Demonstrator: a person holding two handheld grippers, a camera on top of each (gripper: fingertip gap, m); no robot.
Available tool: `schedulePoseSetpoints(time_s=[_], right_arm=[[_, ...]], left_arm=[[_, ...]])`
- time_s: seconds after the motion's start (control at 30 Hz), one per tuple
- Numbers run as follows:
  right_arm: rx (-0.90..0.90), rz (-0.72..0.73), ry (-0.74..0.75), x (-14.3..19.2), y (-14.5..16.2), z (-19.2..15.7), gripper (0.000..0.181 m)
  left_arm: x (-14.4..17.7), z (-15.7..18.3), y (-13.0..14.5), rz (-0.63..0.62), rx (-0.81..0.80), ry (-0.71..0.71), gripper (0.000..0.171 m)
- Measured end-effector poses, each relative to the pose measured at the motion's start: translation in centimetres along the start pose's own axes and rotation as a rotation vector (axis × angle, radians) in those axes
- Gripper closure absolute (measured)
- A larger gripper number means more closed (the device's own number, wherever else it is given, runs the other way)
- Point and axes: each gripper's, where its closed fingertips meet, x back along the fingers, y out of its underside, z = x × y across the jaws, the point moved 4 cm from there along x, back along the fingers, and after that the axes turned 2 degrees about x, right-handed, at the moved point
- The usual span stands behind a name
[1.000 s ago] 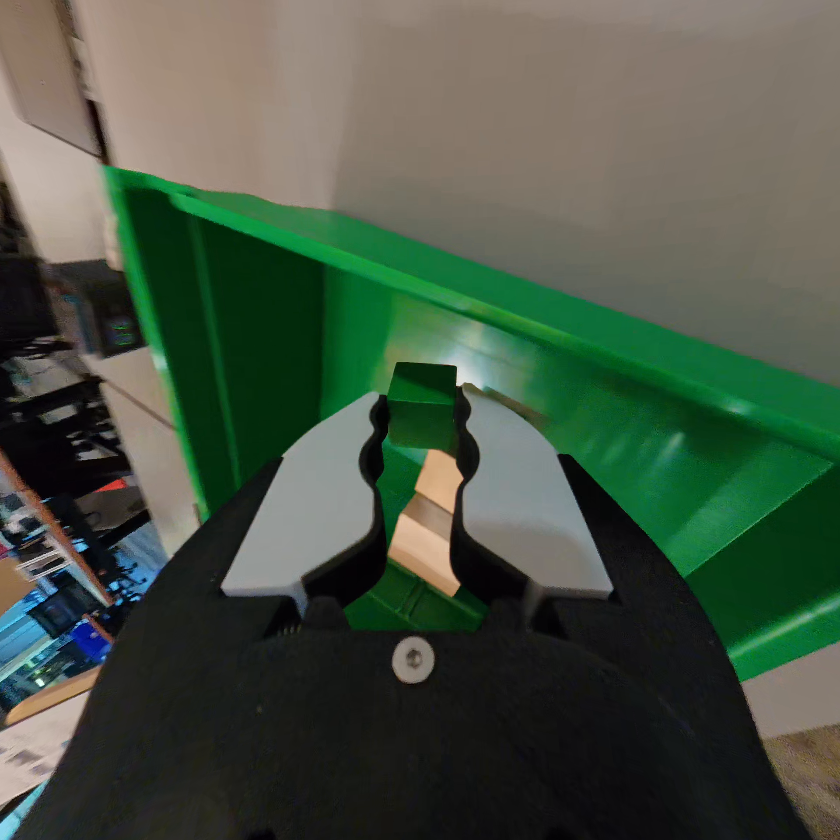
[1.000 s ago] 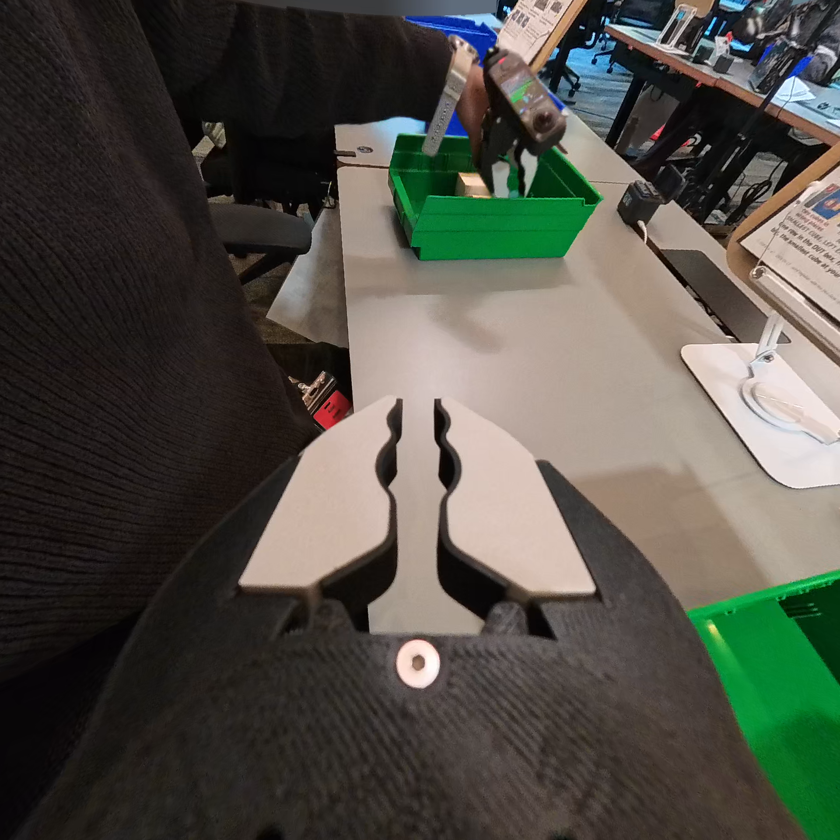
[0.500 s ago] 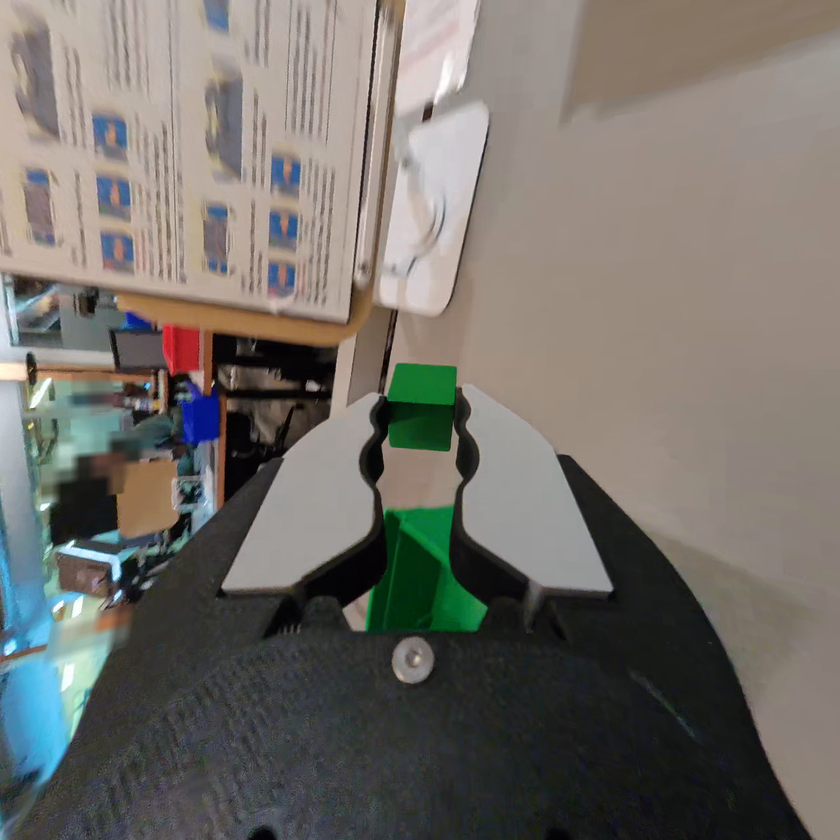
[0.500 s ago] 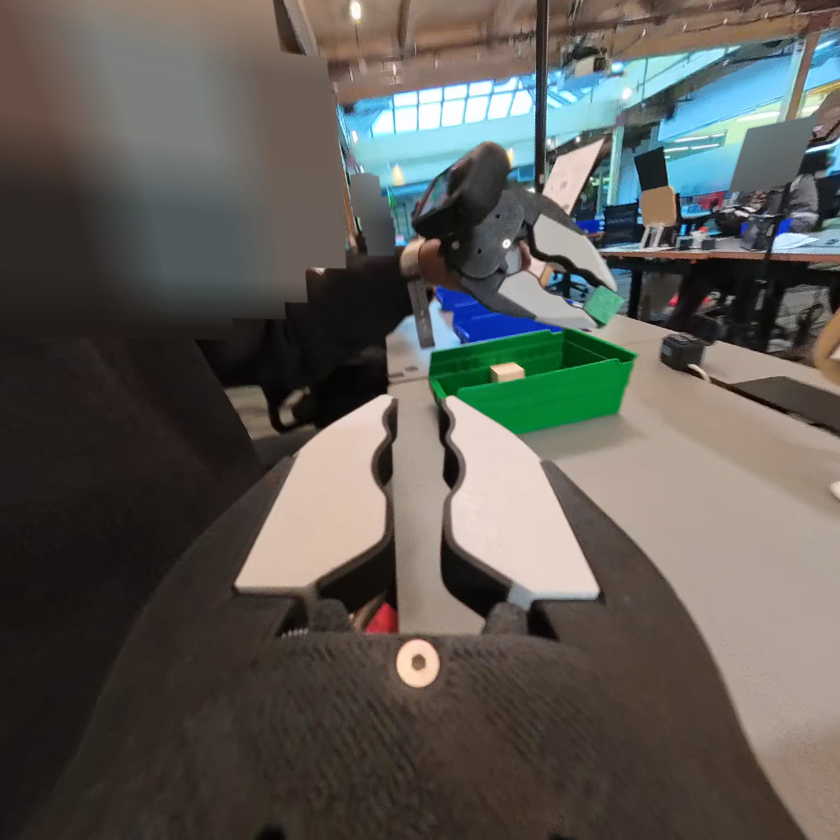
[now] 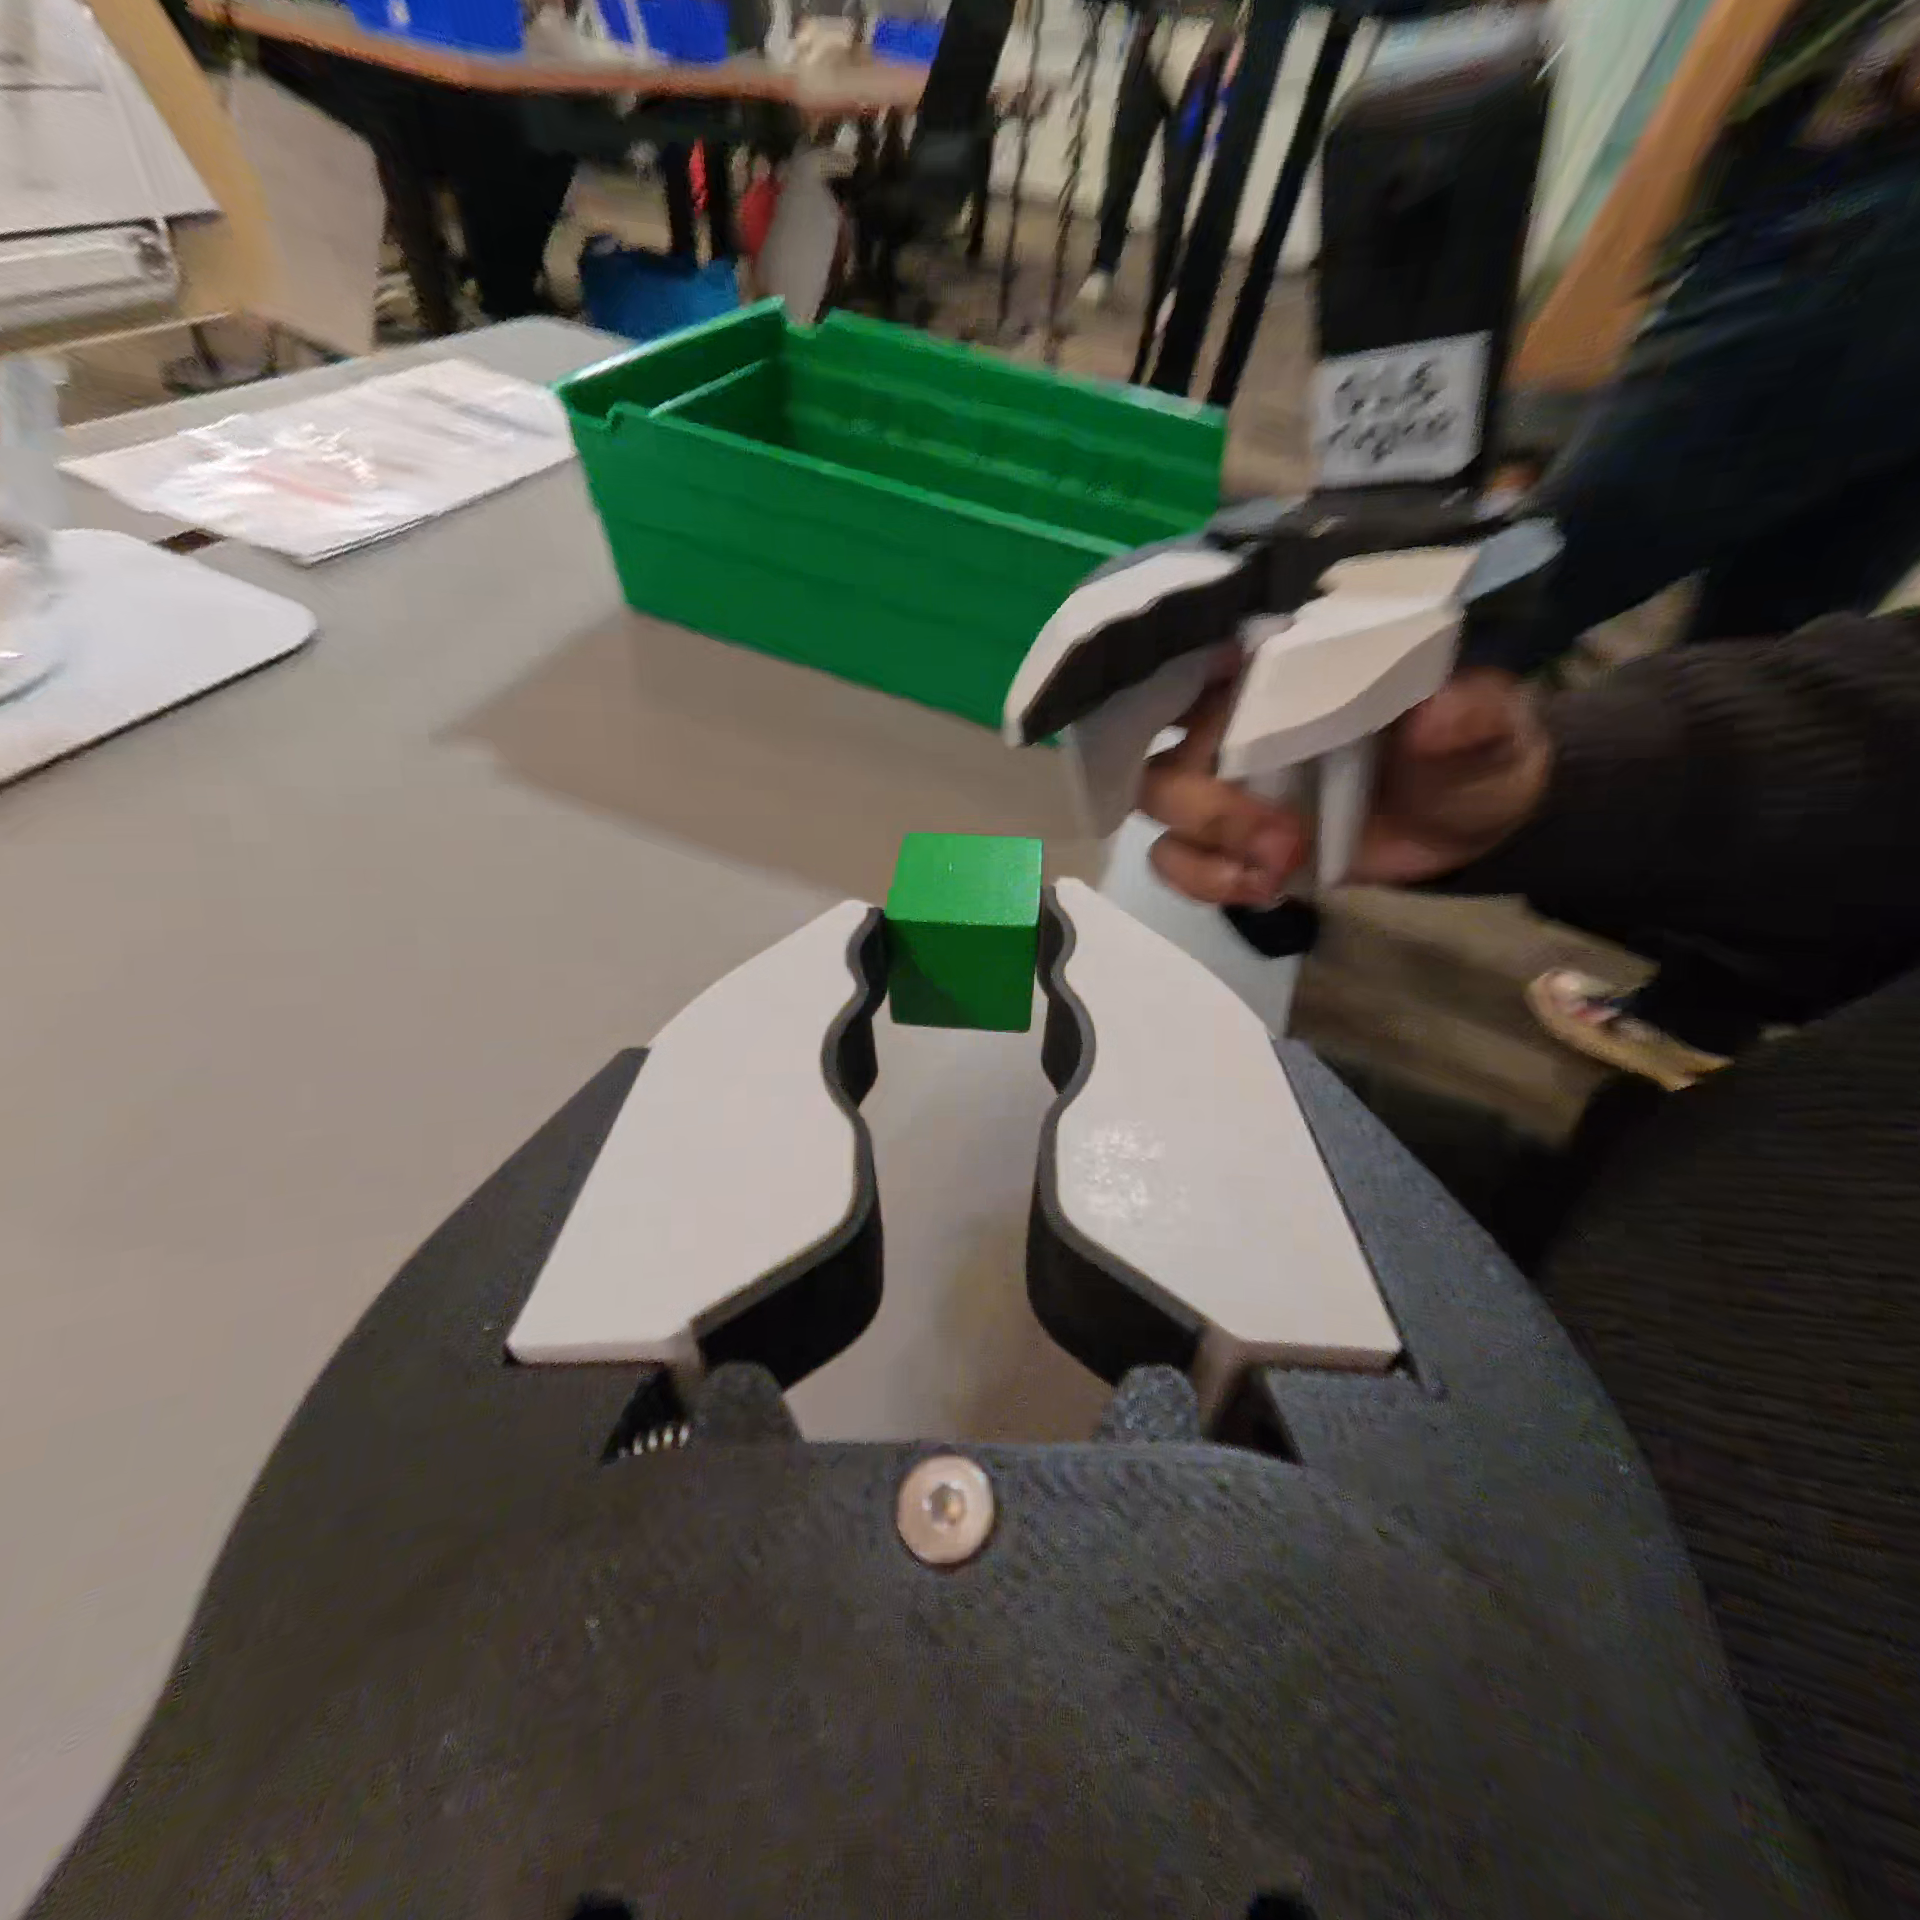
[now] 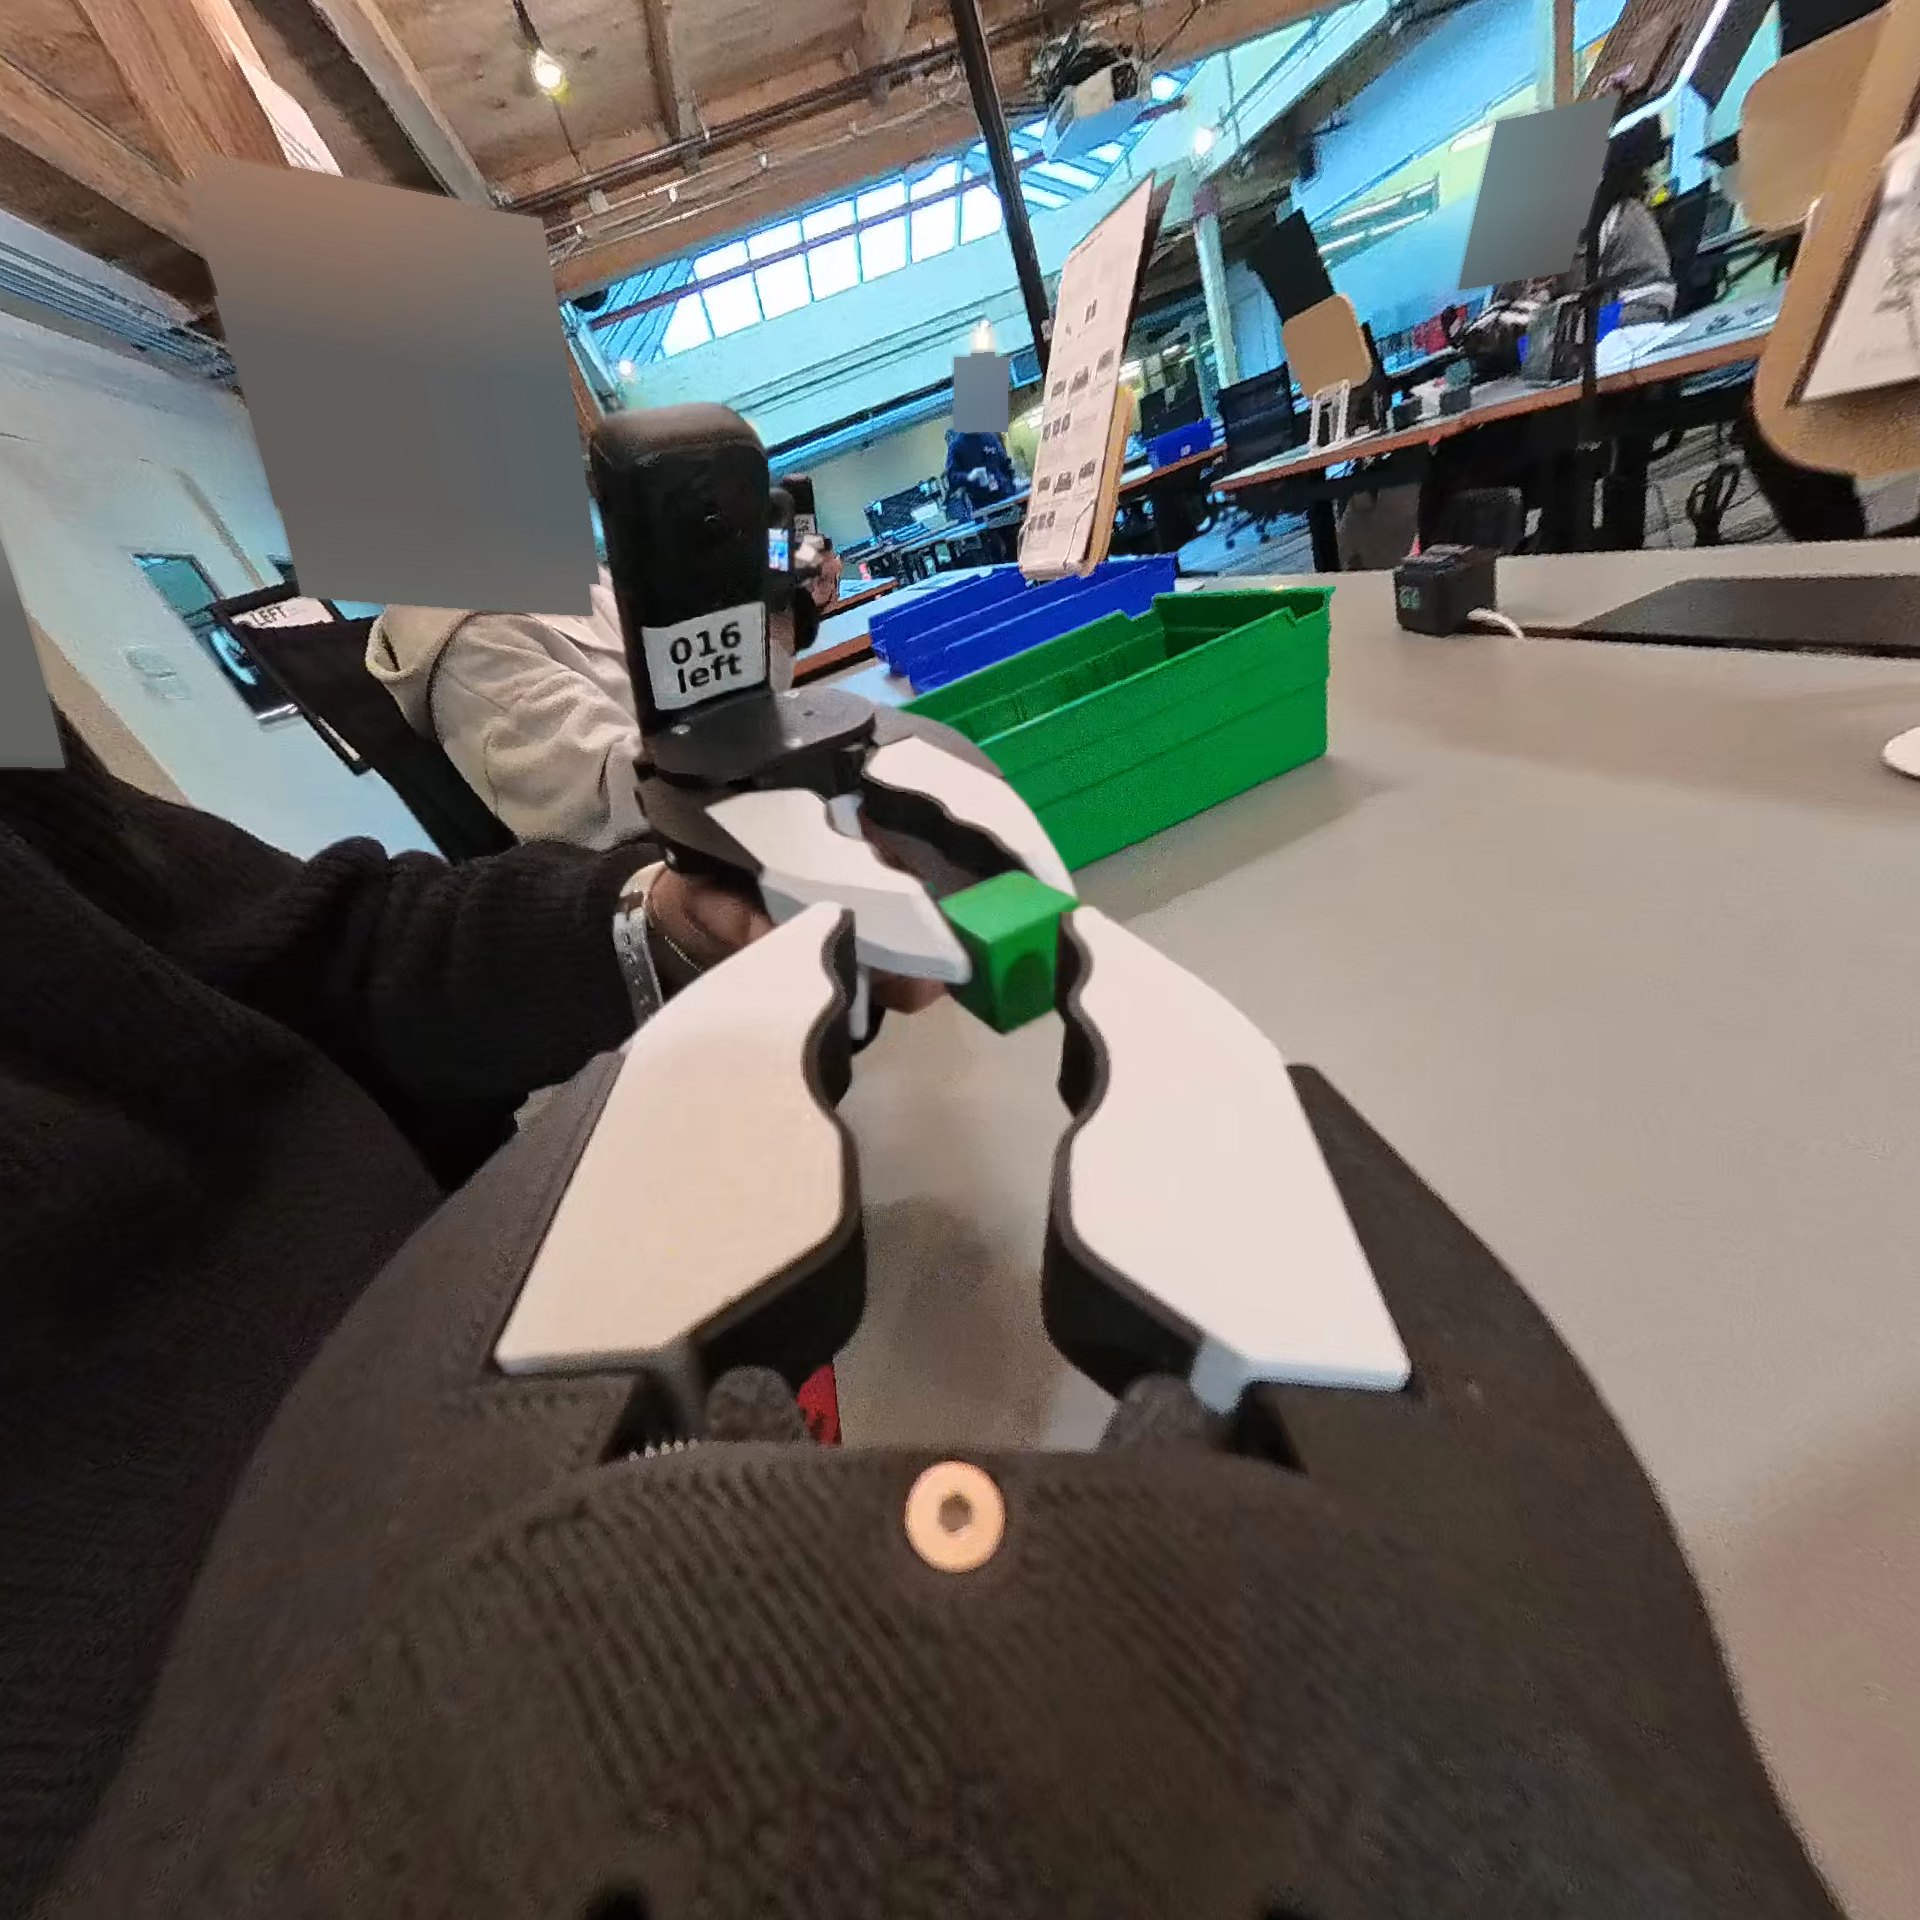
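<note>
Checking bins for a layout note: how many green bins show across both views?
2. One green bin sits across the table in the left wrist view; another green bin beside blue bins in the right. More may be hidden.

My left hand-held gripper (image 5: 961,940) hangs above the bench (image 5: 312,987) with a cube (image 5: 966,945) pinched between its tips, clear of the surface. In the left wrist view, my right hand-held gripper (image 5: 1081,717) sits just beyond and to the right of the cube, off the near bench edge. Far behind the cube a bin (image 5: 883,520) stands on the bench, with papers (image 5: 332,457) lying to its left. In the right wrist view, another bin (image 6: 1132,707) stands on the bench far behind the cube (image 6: 1008,961), which is at the tips of my right hand-held gripper (image 6: 951,925).
</note>
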Motion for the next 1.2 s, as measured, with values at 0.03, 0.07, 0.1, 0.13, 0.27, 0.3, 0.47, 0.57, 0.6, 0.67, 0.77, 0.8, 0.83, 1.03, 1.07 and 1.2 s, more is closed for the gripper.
schedulePoseSetpoints(time_s=[0.03,0.07,0.1,0.13,0.27,0.3,0.47,0.57,0.6,0.67,0.77,0.8,0.83,1.03,1.07,1.2], right_arm=[[0.002,-0.015,-0.01,-0.2,0.4,0.1,0.144],[0.008,-0.035,-0.019,-0.4,0.9,0.2,0.143],[0.015,-0.053,-0.029,-0.6,1.3,0.2,0.143],[0.019,-0.068,-0.034,-0.7,1.6,0.1,0.143],[0.028,-0.104,-0.03,-1.0,2.1,0.0,0.146],[0.034,-0.11,-0.028,-1.0,2.2,0.0,0.146],[-0.005,-0.124,-0.048,-1.1,2.6,0.1,0.146],[-0.034,-0.145,-0.069,-1.2,3.1,0.1,0.146],[-0.038,-0.151,-0.071,-1.3,3.2,0.1,0.146],[-0.042,-0.16,-0.072,-1.3,3.4,0.2,0.147],[-0.045,-0.171,-0.085,-1.3,3.4,0.0,0.154],[-0.044,-0.173,-0.088,-1.3,3.5,0.0,0.154],[-0.044,-0.175,-0.089,-1.2,3.5,0.0,0.154],[-0.072,-0.192,-0.091,-1.2,3.5,0.2,0.155],[-0.082,-0.186,-0.087,-1.2,3.3,0.3,0.155],[-0.058,-0.159,-0.031,-0.2,1.9,1.1,0.155]], left_arm=[[0.2,0.2,0.0,0.034,0.035,0.038,0.143],[0.4,0.5,0.0,0.06,0.076,0.088,0.143],[0.6,0.6,-0.1,0.082,0.126,0.142,0.143],[0.6,0.6,-0.2,0.099,0.176,0.177,0.143],[0.8,0.0,0.3,0.122,0.28,0.253,0.143],[0.8,0.0,0.5,0.118,0.29,0.265,0.143],[0.2,0.4,1.2,0.09,0.287,0.291,0.143],[0.0,0.8,1.3,0.087,0.298,0.31,0.143],[-0.1,0.9,1.3,0.087,0.303,0.314,0.143],[-0.2,0.9,1.3,0.091,0.318,0.327,0.143],[-0.2,0.9,1.4,0.085,0.325,0.331,0.143],[-0.2,0.9,1.5,0.084,0.326,0.336,0.143],[-0.3,0.9,1.5,0.083,0.328,0.341,0.143],[-0.3,0.8,1.7,0.096,0.306,0.316,0.139],[-0.4,0.7,1.8,0.097,0.29,0.3,0.132],[-0.3,0.4,1.6,0.12,0.254,0.239,0.104]])
